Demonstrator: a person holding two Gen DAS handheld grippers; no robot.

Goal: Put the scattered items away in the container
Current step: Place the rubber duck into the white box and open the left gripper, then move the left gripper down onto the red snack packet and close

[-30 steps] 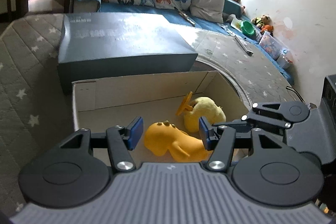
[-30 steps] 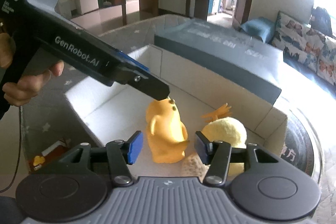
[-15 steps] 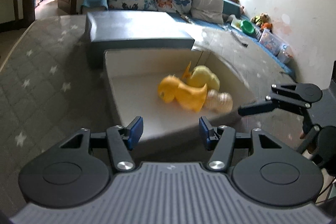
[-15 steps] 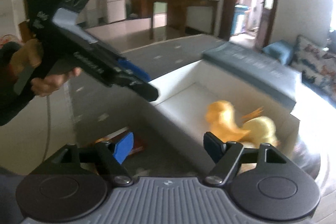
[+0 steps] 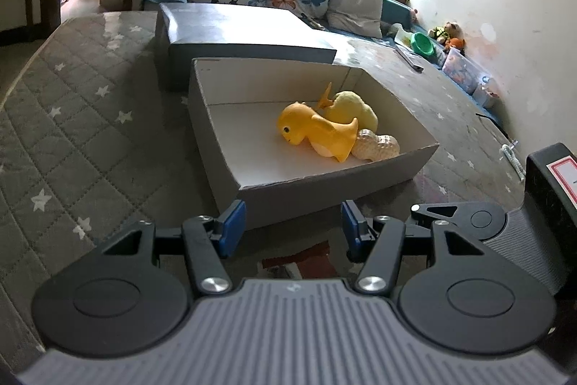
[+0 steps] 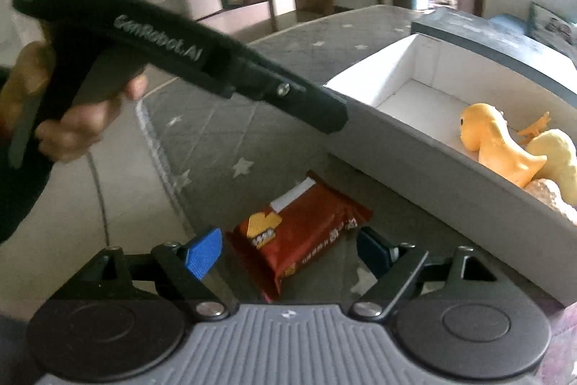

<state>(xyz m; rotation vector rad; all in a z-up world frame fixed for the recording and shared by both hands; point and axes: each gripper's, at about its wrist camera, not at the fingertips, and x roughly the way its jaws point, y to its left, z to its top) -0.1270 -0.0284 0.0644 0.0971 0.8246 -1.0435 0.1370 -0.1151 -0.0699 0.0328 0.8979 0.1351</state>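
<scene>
Right tongs (image 6: 286, 251) just opening, apart over red packet (image 6: 299, 237), not clamped. Left tongs (image 5: 293, 228) together, empty, near box (image 5: 335, 183).

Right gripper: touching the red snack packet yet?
Apart. The right wrist view shows the right gripper with jaws spread wide, just been opening; the red snack packet lies between them on the quilt, gaps either side.
</scene>
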